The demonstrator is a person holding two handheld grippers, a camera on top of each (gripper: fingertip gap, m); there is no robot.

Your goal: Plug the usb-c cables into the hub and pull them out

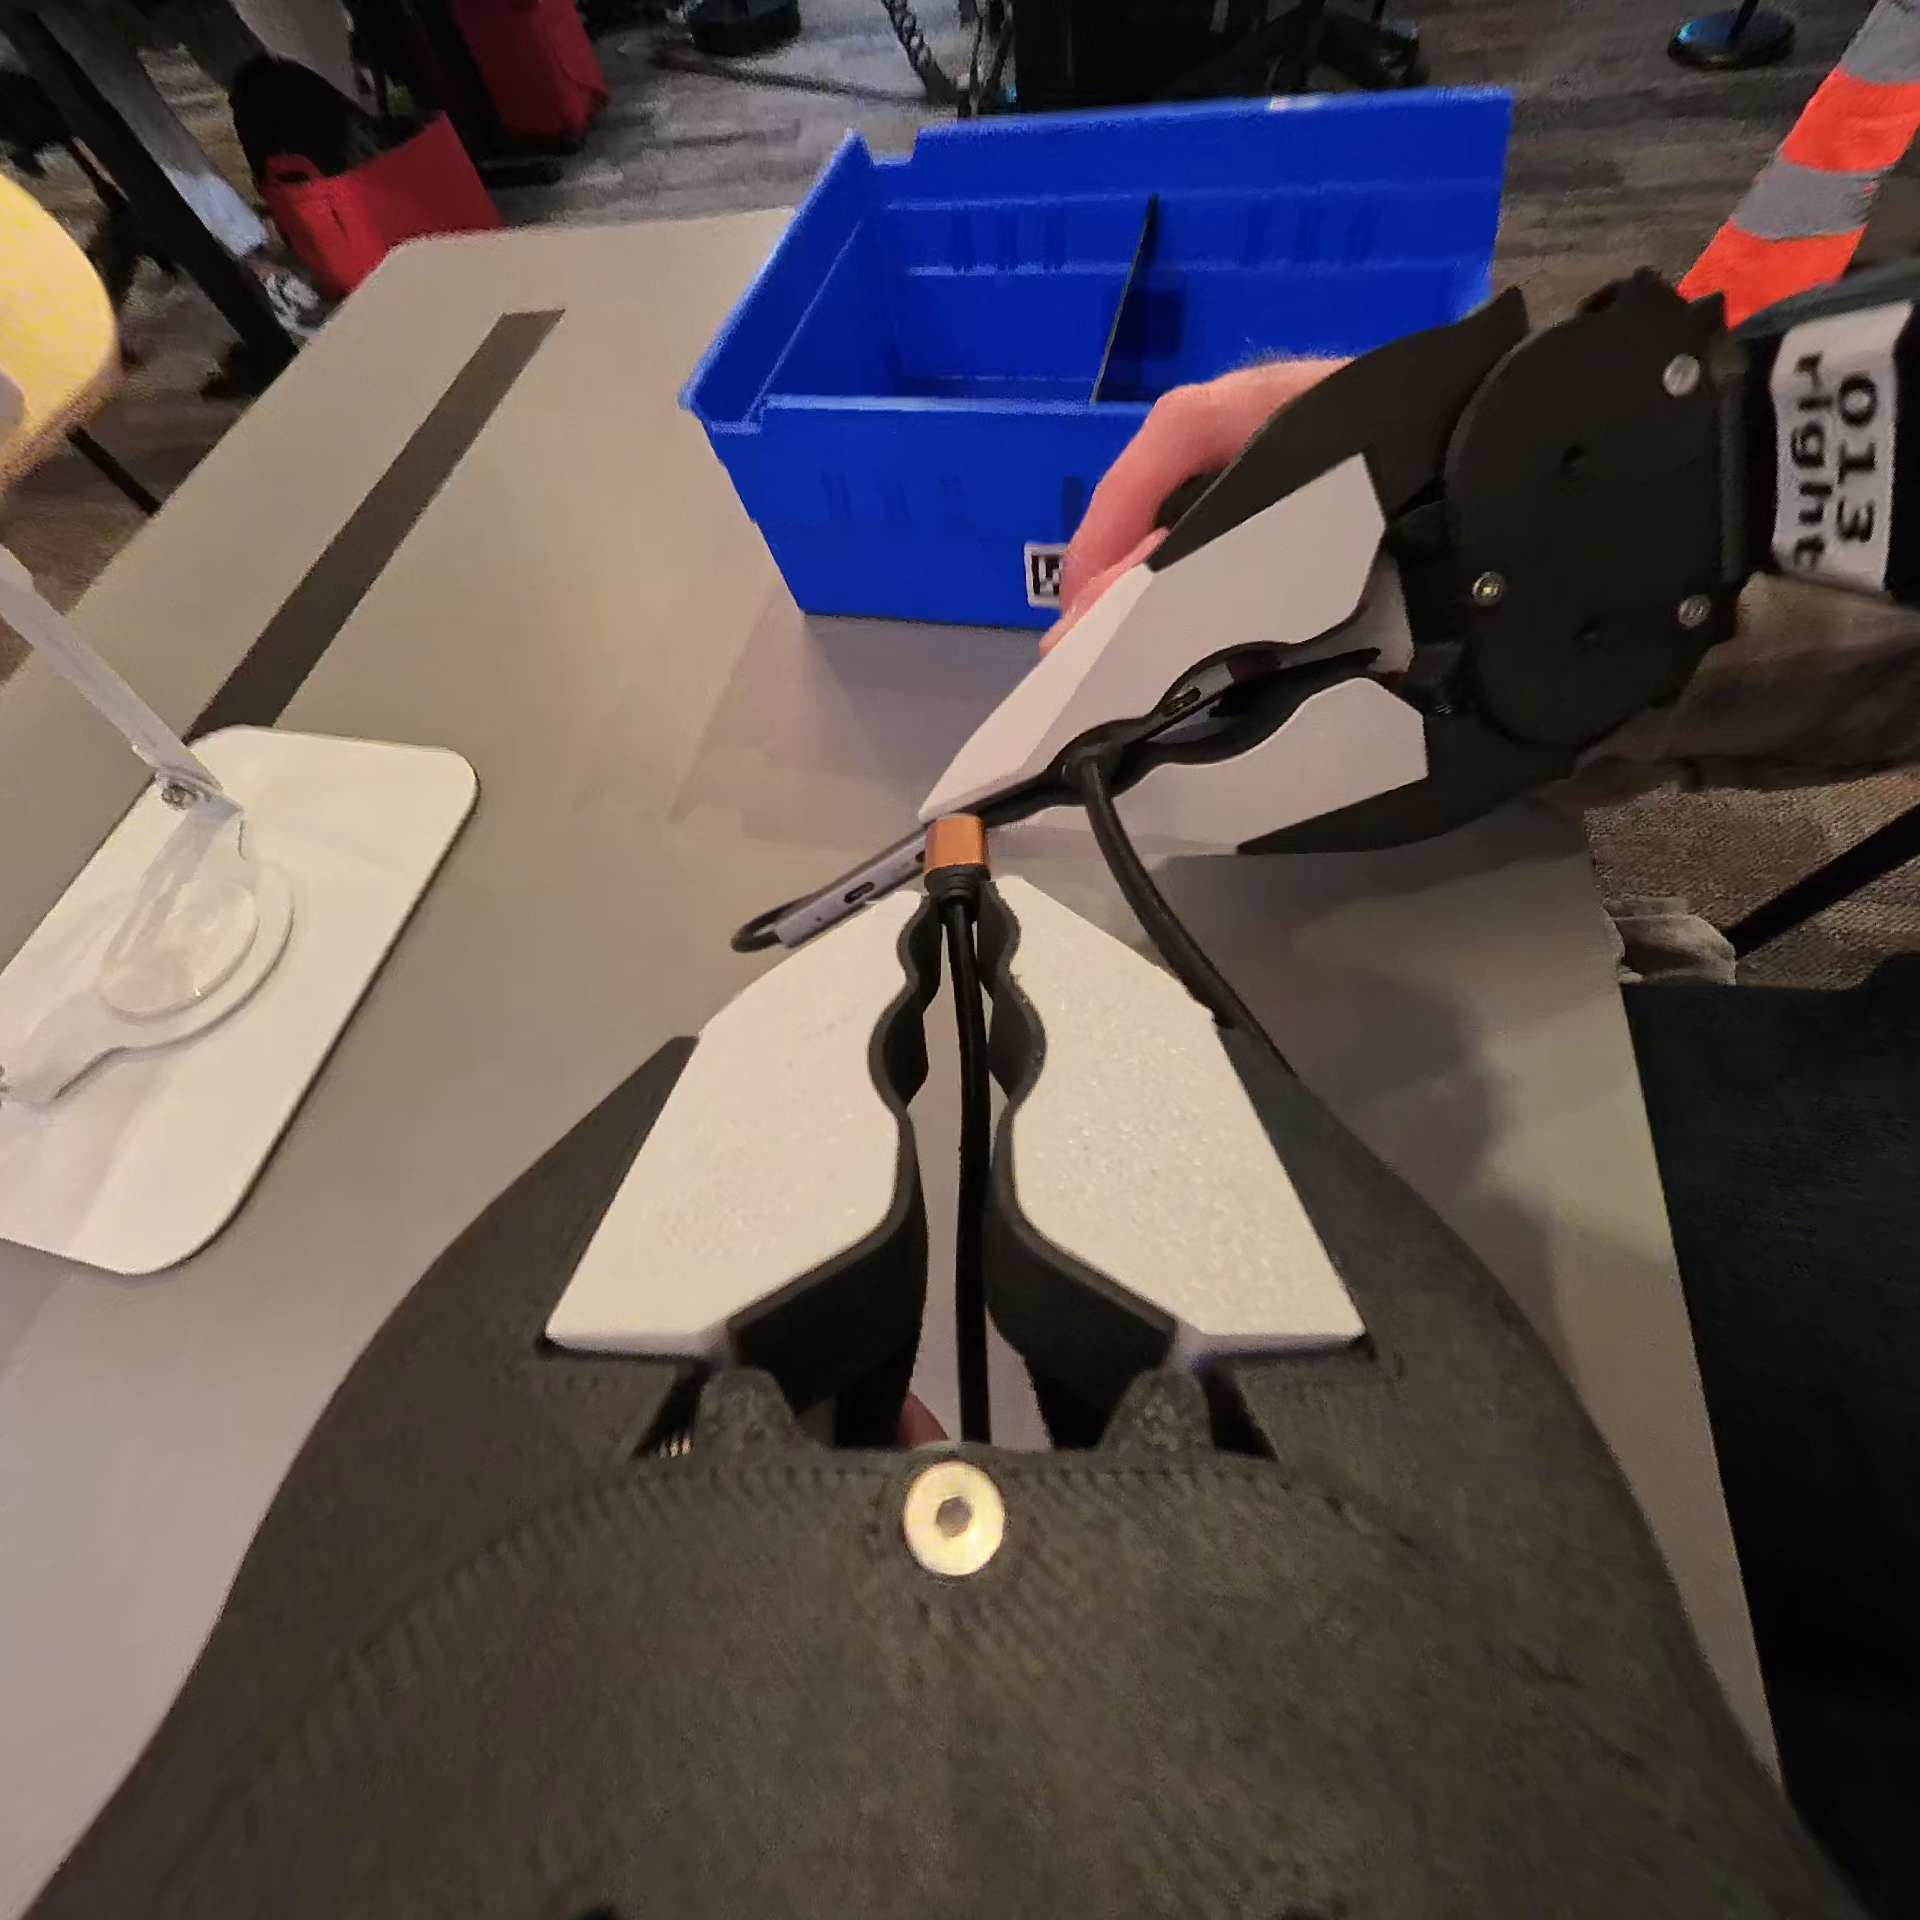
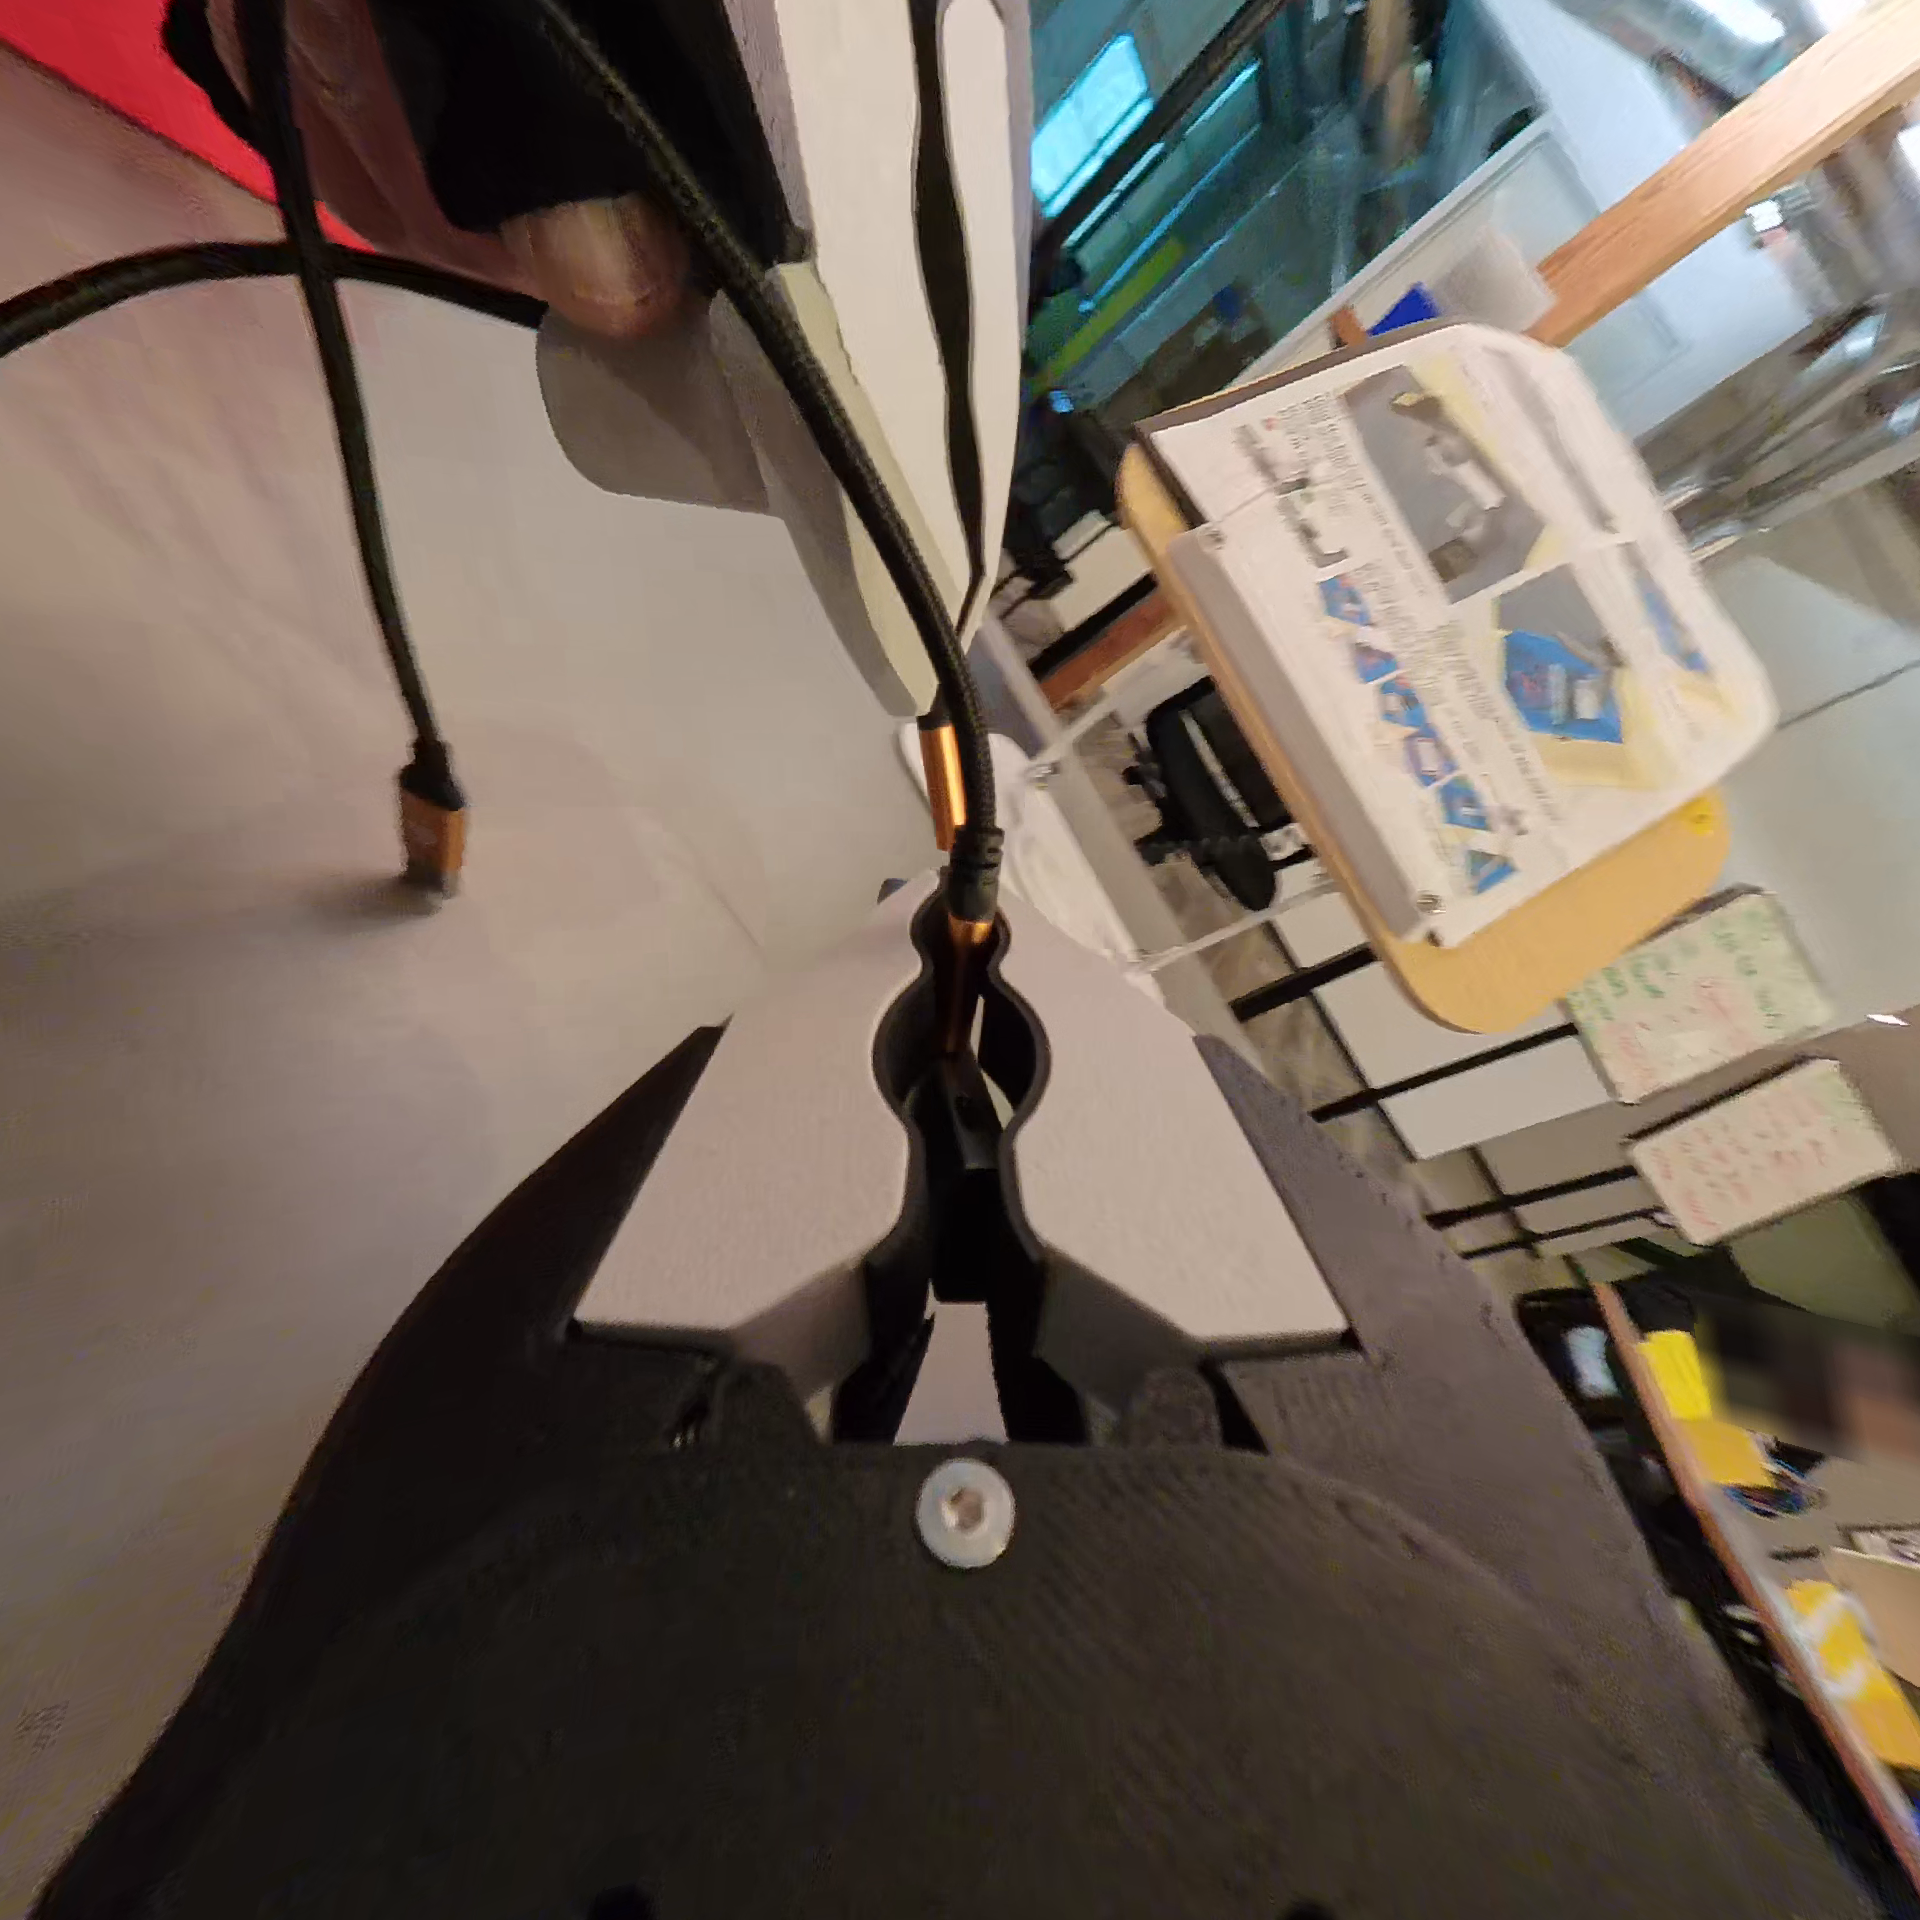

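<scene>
grey tabletop (image 1: 582, 665) fills the left wrist view, with a blue plastic divided bin (image 1: 1039, 343) at its far side and a white flat-based stand (image 1: 260, 956) to the left. the left gripper (image 1: 954, 914) has its jaws together on a black braided usb-c cable with a copper-coloured plug (image 1: 956, 844), the cord running back between the white fingers (image 1: 790, 1122). that plug sits at the edge of a slim grey usb hub (image 1: 852, 899), which is lifted off the table and tilted; whether the plug is fully seated cannot be told. the right gripper (image 1: 997, 805) is clamped on the hub's other end, where a thicker black lead (image 1: 1143, 894) hangs down. from the right wrist view, a second copper-tipped black cable (image 2: 431, 821) dangles free above the table, its plug apart from the hub.
</scene>
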